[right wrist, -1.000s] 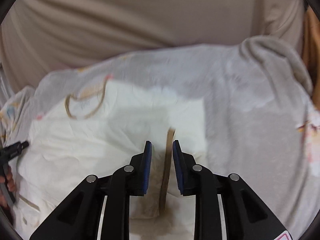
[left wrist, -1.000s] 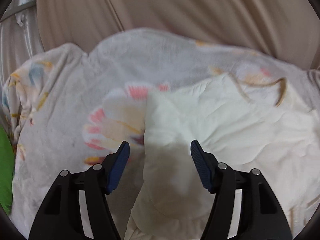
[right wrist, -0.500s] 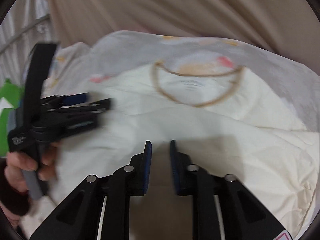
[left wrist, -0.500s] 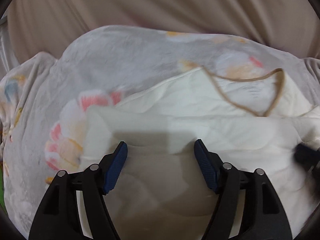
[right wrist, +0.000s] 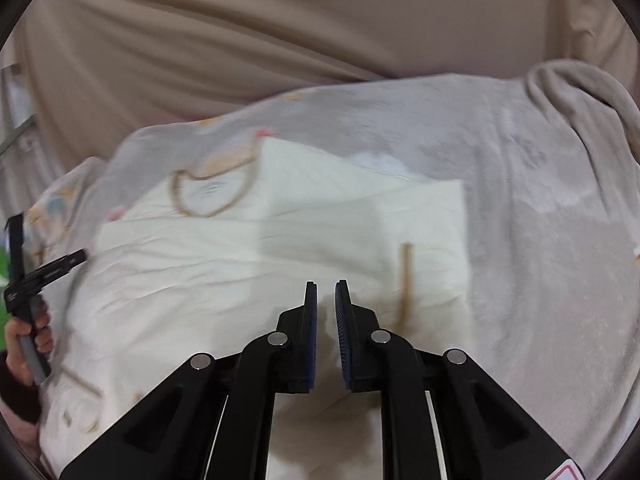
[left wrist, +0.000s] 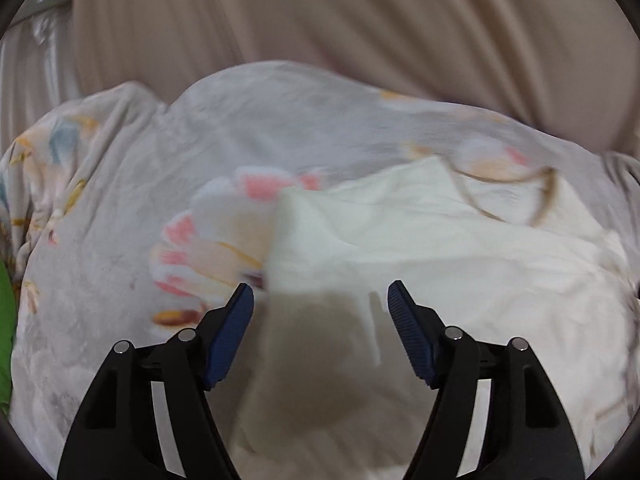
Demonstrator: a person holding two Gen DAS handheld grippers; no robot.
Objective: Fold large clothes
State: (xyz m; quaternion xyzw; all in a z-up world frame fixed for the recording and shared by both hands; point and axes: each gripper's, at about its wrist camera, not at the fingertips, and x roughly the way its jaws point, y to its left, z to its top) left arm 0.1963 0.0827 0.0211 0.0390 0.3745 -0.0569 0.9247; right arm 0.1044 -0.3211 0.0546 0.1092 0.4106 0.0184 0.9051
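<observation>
Apparently both sleeves of the cream shirt (right wrist: pixel 280 248) are folded in, lengthwise folds left; left gripper (left wrist: pixel 320 300) is held wide apart, right gripper (right wrist: pixel 326 292) nearly together but opening, nothing clamped.

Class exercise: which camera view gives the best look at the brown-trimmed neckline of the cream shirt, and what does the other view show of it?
The right wrist view: the neckline shows as a nearly whole brown loop on the cream shirt, though a little blurred. In the left wrist view the neckline sits far off to the right, smeared by motion, with only part of its curve readable.
</observation>
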